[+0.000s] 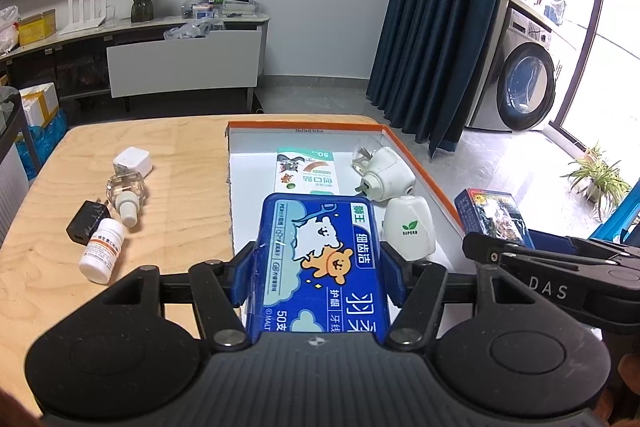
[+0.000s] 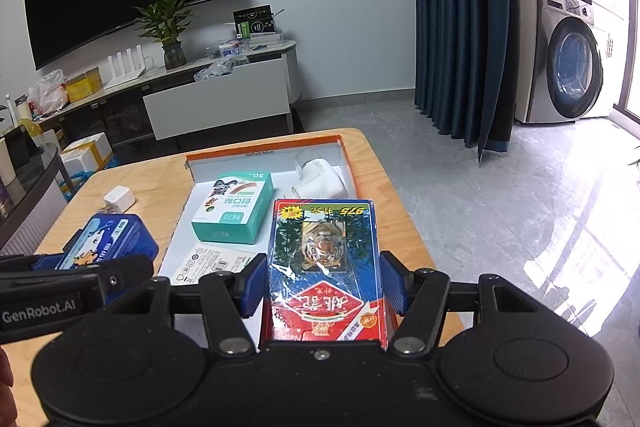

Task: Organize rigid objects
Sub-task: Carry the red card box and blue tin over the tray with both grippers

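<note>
Left gripper (image 1: pixel 318 283), in its wrist view, is clamped on the blue floss case (image 1: pixel 320 263), long axis pointing forward, held over the near edge of the open box (image 1: pixel 420 163) ahead.

Right gripper (image 2: pixel 324 291), in its view, is closed on the tiger card pack (image 2: pixel 324 267), likewise lengthwise, at the box's (image 2: pixel 264 143) right side.

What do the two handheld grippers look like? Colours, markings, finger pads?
Both are matte black plastic with two round housings and silver pivot screws on scissor-style linkages. The left gripper and right gripper each carry ribbed blue finger pads. Seen from the other camera, the left one's side reads "GenRobot.AI" and the right one's "DAS" in grey lettering. No cables or sleeves visible.
</note>
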